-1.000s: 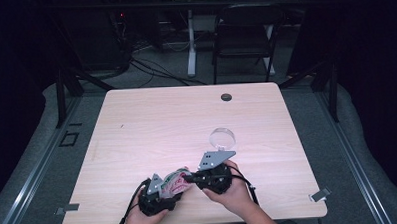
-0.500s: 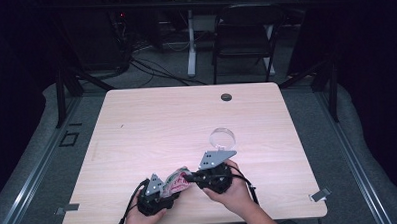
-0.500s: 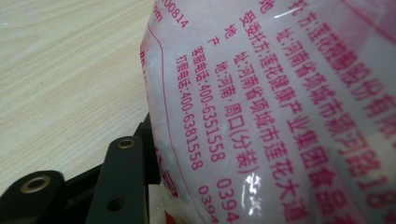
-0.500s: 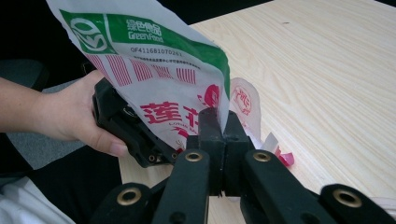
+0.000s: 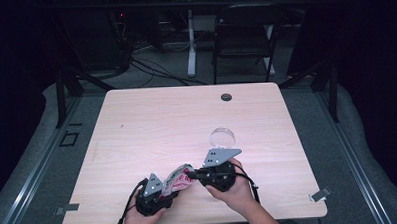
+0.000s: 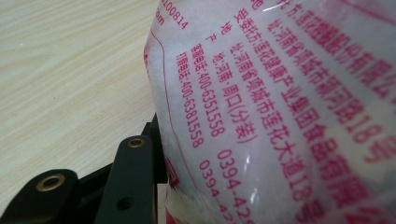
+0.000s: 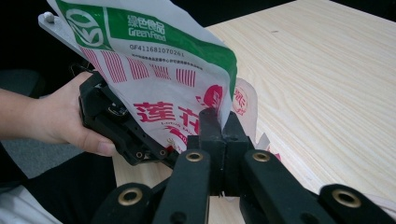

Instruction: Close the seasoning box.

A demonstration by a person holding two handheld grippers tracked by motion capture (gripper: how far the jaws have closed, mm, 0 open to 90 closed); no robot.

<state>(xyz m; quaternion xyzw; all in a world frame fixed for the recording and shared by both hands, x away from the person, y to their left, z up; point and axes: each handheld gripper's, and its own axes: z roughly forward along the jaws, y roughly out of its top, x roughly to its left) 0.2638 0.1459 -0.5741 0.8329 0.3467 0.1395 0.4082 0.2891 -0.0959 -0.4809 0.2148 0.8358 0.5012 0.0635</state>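
A white plastic bag (image 5: 178, 179) with red print and a green band is held over the table's near edge between both grippers. My left gripper (image 5: 164, 189) holds its lower end. Its jaws have just been closing with the bag (image 6: 280, 102) between them, and one black finger (image 6: 133, 182) presses the bag's side. My right gripper (image 5: 192, 173) is shut on the bag's edge. In the right gripper view its tips (image 7: 223, 122) pinch the film of the bag (image 7: 154, 70), and beyond it a hand (image 7: 60, 116) grips the left gripper.
A clear round glass object (image 5: 222, 137) stands on the wooden table (image 5: 162, 123) just beyond the right gripper. A small black round cap (image 5: 226, 97) sits near the far edge. A chair (image 5: 244, 40) and cables lie past the table.
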